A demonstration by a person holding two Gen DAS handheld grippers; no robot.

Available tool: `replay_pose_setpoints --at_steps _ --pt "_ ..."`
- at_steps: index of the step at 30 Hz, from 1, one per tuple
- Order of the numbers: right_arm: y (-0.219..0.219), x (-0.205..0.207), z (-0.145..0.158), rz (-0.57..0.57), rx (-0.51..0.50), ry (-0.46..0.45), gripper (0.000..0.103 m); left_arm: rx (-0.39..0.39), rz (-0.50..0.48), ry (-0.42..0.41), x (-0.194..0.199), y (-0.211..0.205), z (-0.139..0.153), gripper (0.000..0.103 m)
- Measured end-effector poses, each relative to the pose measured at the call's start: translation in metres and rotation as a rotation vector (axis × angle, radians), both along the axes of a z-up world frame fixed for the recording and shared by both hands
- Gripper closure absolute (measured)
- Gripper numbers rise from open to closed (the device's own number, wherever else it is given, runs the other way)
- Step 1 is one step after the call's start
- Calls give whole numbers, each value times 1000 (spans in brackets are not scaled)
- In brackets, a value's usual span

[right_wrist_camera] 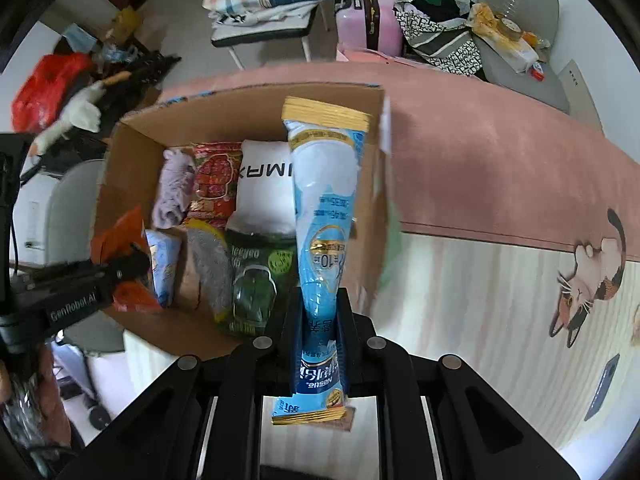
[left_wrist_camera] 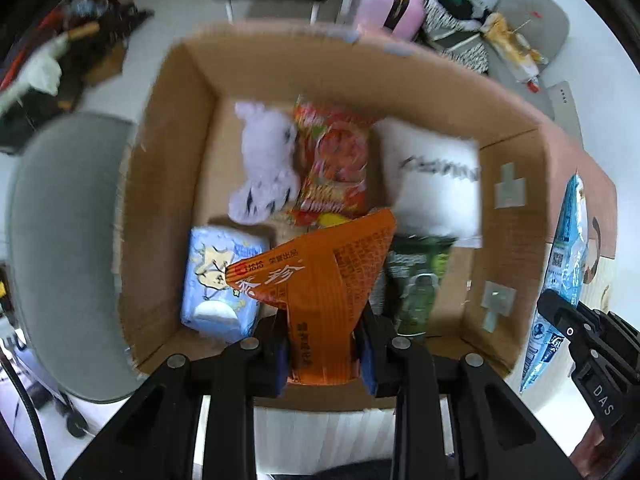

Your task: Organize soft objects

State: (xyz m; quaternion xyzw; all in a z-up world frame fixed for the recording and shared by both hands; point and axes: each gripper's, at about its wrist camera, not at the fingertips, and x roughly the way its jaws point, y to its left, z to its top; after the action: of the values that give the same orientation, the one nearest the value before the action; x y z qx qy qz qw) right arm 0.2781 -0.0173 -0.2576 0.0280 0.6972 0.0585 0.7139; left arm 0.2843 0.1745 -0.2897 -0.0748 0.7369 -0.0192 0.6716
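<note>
An orange packet [left_wrist_camera: 320, 296] is pinched tight in the left gripper [left_wrist_camera: 325, 354] and a blue packet [right_wrist_camera: 324, 248] in the right gripper [right_wrist_camera: 320, 344], both held over the cardboard box [left_wrist_camera: 168, 168], where they likely need to be let go next beside the soft things already packed farther in.

We see a matt brown cardboard box [left_wrist_camera: 168, 184], glossy plastic orange [left_wrist_camera: 320, 280] and blue [right_wrist_camera: 326, 216] packets, a fuzzy lilac plush [left_wrist_camera: 266, 160], and matt black plastic grippers.

one cardboard box [right_wrist_camera: 132, 152] ahead of the fingers. inside it: one lilac plush [right_wrist_camera: 173, 188], one red packet [right_wrist_camera: 214, 176], one white pillow [right_wrist_camera: 264, 188], one green pouch [right_wrist_camera: 256, 280], one pale blue pack [right_wrist_camera: 163, 264].
</note>
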Motion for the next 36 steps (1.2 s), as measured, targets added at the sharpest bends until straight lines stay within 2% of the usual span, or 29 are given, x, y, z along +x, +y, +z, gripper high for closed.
replay_pose_setpoints --at_steps 6,9,10,11,12,13,14,17,19,22,25,26,30,36 --pt "5 5 -52 -28 -60 58 88 -57 18 117 -6 5 -50 77" --pt "10 5 -72 -11 -94 114 83 -81 55 159 -11 9 -64 72" --pt "8 4 -79 -9 -95 142 67 -96 63 153 -12 10 -65 63" --pt "6 2 -83 -17 -79 151 41 -84 57 143 -13 10 -64 52" --pt "8 1 -82 -13 -71 142 35 -70 50 135 -14 10 -62 45" --pt "9 0 -80 -9 -79 134 35 -59 38 120 -15 10 -58 32" --pt "10 -2 -78 -8 -92 128 34 -51 24 104 -16 9 -53 26" --pt "13 -6 -71 -19 -77 123 19 -48 23 79 -19 11 -38 26" --pt "13 -7 -64 -23 -80 109 18 -30 26 51 -22 14 -26 26" --pt "12 -10 -55 -31 -67 100 2 -7 23 12 -29 15 -7 25" --pt "12 -13 -41 -36 -72 68 0 24 11 -39 -35 14 12 6" --pt "11 -15 -37 -37 -72 61 0 41 5 -58 -39 13 18 3" --pt "13 -26 -24 -26 -99 25 0 82 -20 -118 -42 11 28 2" --pt "4 -41 -9 -46 -116 -28 0 124 -4 -194 -52 5 41 2"
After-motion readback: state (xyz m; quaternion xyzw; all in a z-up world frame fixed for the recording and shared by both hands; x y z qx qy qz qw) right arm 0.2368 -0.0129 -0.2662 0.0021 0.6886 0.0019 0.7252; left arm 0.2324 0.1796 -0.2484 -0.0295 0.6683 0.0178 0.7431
